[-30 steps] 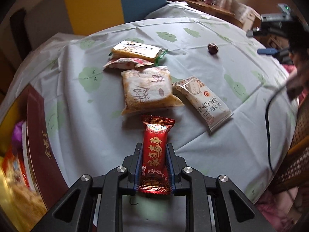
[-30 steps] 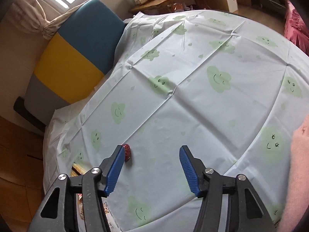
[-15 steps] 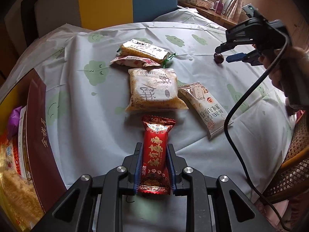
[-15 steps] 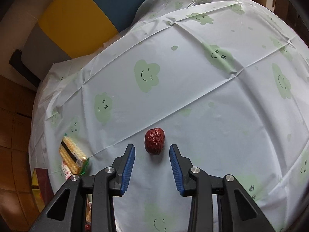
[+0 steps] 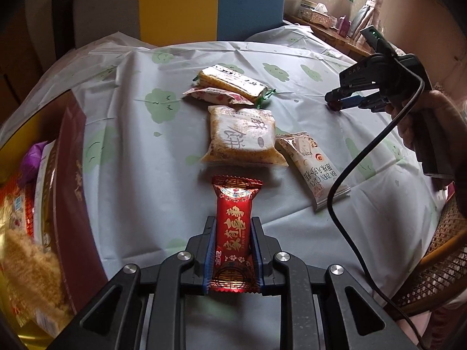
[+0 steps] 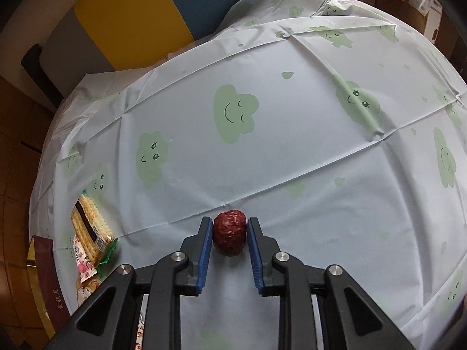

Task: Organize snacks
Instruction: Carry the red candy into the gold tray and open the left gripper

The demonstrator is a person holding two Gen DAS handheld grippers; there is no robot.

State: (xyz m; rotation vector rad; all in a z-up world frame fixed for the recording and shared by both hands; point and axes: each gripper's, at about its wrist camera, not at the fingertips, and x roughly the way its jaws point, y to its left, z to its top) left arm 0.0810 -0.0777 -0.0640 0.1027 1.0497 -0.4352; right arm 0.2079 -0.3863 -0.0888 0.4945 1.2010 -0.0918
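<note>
A red snack packet (image 5: 233, 204) with gold characters sticks out forward from my left gripper (image 5: 233, 223), which is shut on its lower half just above the tablecloth. A wrinkled red date (image 6: 229, 236) lies on the cloth between the blue pads of my right gripper (image 6: 229, 222). The jaws are closing onto it and both pads touch its sides. In the left wrist view the right gripper (image 5: 335, 103) is far right, tips down on the cloth, held by a hand.
Loose snacks lie mid-table: a cracker pack (image 5: 230, 83), a pink packet (image 5: 216, 96), a golden bag (image 5: 242, 135) and a white packet (image 5: 313, 166). A dark red gift box (image 5: 67, 192) with snacks inside stands at the left. A wicker chair (image 5: 443, 262) is right. A black cable (image 5: 344, 175) hangs there.
My right gripper came down over the red date and its jaws narrowed from wide apart to touching it. The left gripper kept the red packet and rolled slightly.
</note>
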